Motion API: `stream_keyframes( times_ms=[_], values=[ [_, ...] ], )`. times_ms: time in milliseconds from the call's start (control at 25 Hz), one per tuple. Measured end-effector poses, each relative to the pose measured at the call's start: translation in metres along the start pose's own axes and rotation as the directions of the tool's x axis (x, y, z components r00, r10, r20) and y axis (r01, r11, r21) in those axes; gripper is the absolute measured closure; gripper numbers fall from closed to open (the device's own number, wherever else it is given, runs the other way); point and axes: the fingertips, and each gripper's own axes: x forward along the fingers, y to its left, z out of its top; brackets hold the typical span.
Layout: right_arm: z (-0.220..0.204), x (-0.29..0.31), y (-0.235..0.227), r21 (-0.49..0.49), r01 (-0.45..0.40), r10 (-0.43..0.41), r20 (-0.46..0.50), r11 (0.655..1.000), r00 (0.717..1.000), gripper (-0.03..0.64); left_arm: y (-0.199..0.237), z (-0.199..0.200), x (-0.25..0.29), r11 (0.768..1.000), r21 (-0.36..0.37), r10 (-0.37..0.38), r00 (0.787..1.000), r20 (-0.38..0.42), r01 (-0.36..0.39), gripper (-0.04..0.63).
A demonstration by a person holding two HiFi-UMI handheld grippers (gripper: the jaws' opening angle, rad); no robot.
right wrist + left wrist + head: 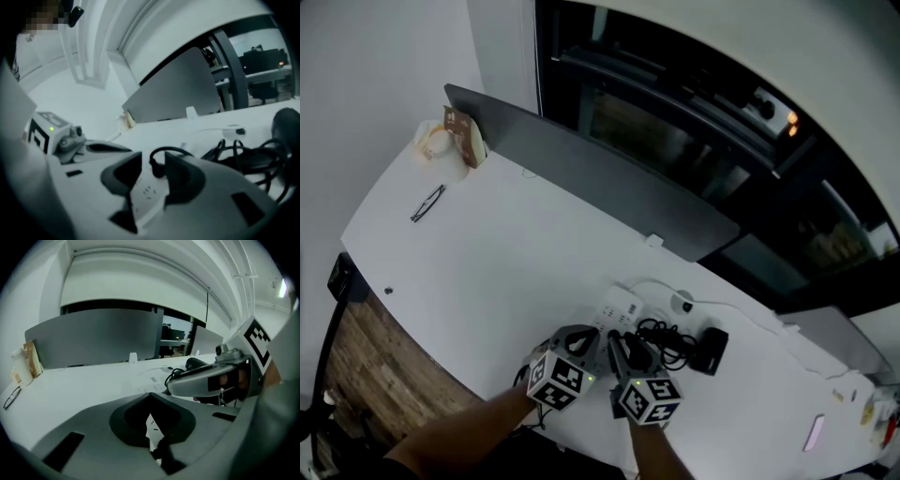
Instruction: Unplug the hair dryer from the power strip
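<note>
- Far left: a packet (462, 137) stands against the grey divider (581, 164). Glasses (427, 202) lie on the table (487, 272), well apart from the work area.
- Left gripper (577, 336): low at the table's near edge, at the near end of the strip (621, 305). Its jaws are pressed together at the tips, and a sliver of the white strip shows in the slit behind them.
- Right gripper (627, 345): just beside the left one, over the strip. Its jaws are spread, with the strip's top face between them.
- Plug (157, 169): black, seated in the strip between the right jaws. It lies close against the right-hand jaw, with a gap to the other.
- Cable (662, 337): loose black loops just right of the right gripper, crowding that side of the strip.
- Dryer (710, 349): black, on the table right of the loops, near the strip.
</note>
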Motion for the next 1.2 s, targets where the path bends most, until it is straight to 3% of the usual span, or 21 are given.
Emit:
stream_keyframes(
  times_ms=[160, 280, 600, 720, 800, 920, 1120, 1200],
  values=[
    [0.007, 0.009, -0.003, -0.003, 0.029, -0.029, 0.021, 1.0, 0.999, 0.538, -0.006, -0.009, 0.016, 0.998, 0.068, -0.008, 0.994, -0.108, 0.016, 0.572],
    [0.014, 0.007, -0.002, 0.092, -0.009, 0.003, 0.062, 0.996, 0.998, 0.545, -0.008, -0.025, 0.028, 0.978, 0.209, 0.033, 0.975, -0.22, 0.014, 0.572],
    [0.009, -0.005, -0.009, 0.263, -0.079, 0.052, 0.11, 0.962, 0.993, 0.554, -0.014, -0.029, 0.036, 0.954, 0.298, 0.067, 0.965, -0.255, 0.013, 0.572],
    [0.027, -0.023, -0.014, 0.342, -0.137, 0.055, 0.24, 0.93, 0.969, 0.554, -0.02, -0.03, 0.039, 0.949, 0.311, 0.05, 0.958, -0.282, 0.042, 0.574],
    [0.049, -0.037, -0.022, 0.336, -0.152, 0.038, 0.321, 0.929, 0.946, 0.554, -0.021, -0.03, 0.042, 0.942, 0.334, 0.058, 0.957, -0.285, 0.042, 0.574],
    [0.045, -0.038, -0.05, 0.263, -0.049, -0.018, 0.247, 0.964, 0.969, 0.554, -0.017, -0.028, 0.046, 0.946, 0.324, 0.063, 0.961, -0.269, 0.029, 0.574],
    [0.004, -0.043, -0.091, 0.198, 0.106, -0.116, 0.039, 0.974, 0.992, 0.551, -0.013, -0.028, 0.05, 0.923, 0.385, 0.085, 0.961, -0.263, 0.024, 0.574],
    [-0.011, -0.049, -0.09, 0.174, 0.134, -0.127, -0.05, 0.976, 0.991, 0.509, -0.006, -0.022, 0.042, 0.918, 0.396, 0.11, 0.971, -0.212, -0.017, 0.572]
  ],
)
